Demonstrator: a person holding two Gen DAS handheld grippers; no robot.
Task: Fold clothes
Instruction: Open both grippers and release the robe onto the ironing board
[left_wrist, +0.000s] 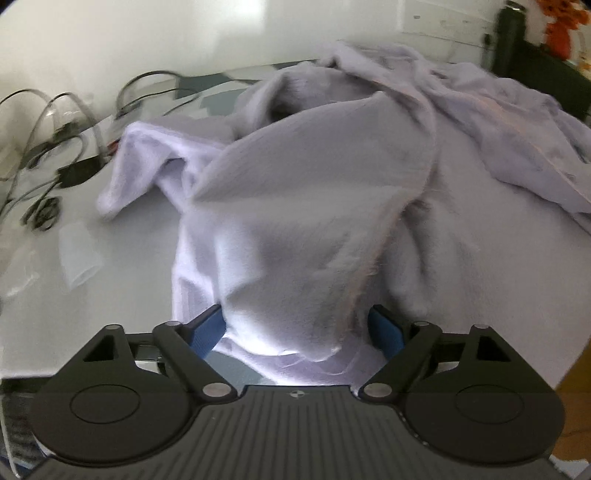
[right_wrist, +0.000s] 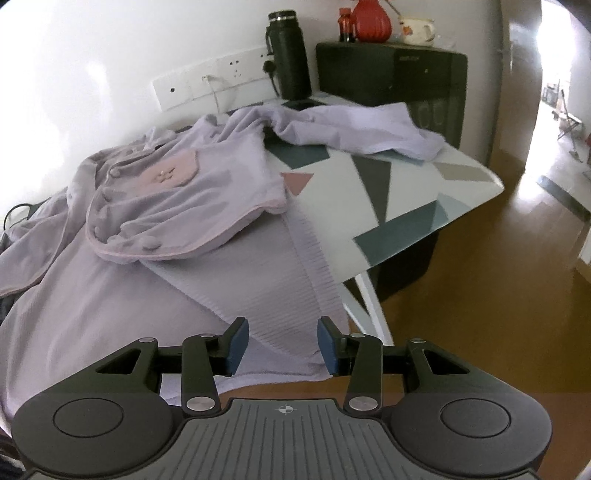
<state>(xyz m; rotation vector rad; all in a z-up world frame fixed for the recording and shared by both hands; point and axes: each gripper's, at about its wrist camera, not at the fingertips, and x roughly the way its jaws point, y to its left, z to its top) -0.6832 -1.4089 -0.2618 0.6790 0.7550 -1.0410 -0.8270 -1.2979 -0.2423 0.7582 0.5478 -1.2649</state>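
A pale lilac garment lies spread and rumpled over the near half of your table, its ribbed hem hanging over the table's front edge toward you. A second lilac piece, a button-front top with a pink pocket patch and pink piping, rests crumpled on top of the first. One long sleeve trails toward the far right corner of the table.

Your right gripper is open, its blue-padded fingers standing on either side of the ribbed hem at the table's edge; whether the pads touch the cloth cannot be told.

Your left gripper is also open, wide, with a raised fold of the lilac fabric bunched between its blue pads. The cloth fills the gap, yet the fingers are not closed on it. This view is blurred.

The table has a white top printed with grey, teal and pink triangles. In the left wrist view, black and grey cables lie tangled to the left of the cloth. Against the wall at the back stand a dark flask and a black box-shaped appliance, with a red vase and a white mug on top. White wall sockets sit behind the table. The floor to the right is brown.
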